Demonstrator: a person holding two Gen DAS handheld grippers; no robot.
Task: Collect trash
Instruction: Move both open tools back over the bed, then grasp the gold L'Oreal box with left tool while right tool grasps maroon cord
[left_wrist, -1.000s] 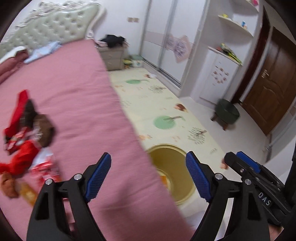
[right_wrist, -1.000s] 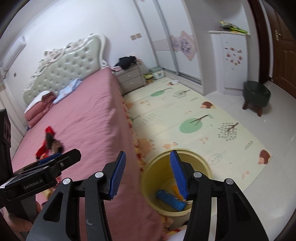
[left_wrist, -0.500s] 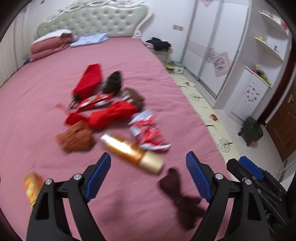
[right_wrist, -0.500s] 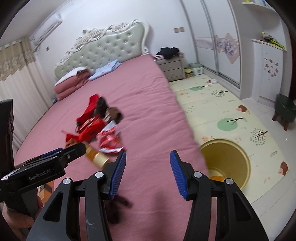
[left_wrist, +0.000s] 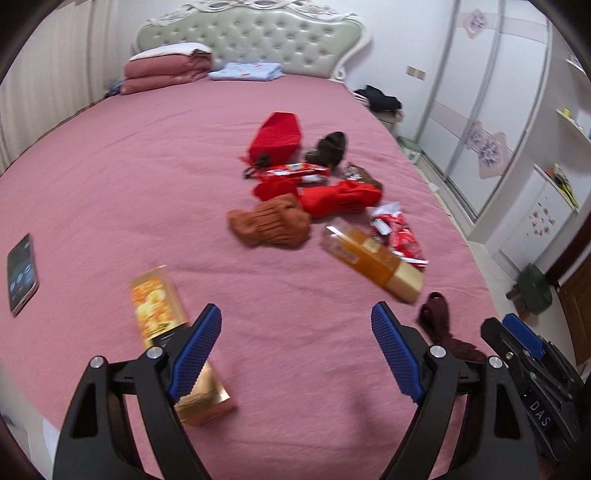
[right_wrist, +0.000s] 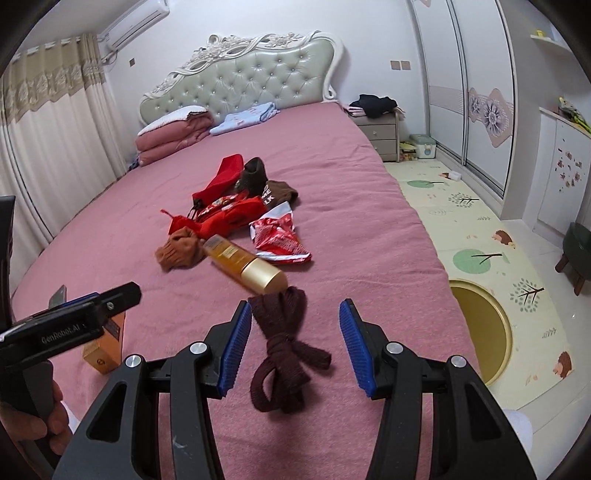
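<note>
Both grippers now over the bed (left_wrist: 110, 177), away from its edge, jaws apart, empty.

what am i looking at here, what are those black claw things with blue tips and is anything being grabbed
Those are two hand-held grippers, one in each of a person's hands; each carries a camera looking along its blue-padded fingers. One picture is from the left gripper, the other from the right gripper. Both are open and hold nothing.

On the pink bedspread lie a knotted dark maroon sock, an amber bottle with a gold cap, a crumpled red and white wrapper, an orange carton, red and brown clothing, and a phone. A yellow round bin stands on the floor beside the bed.
</note>
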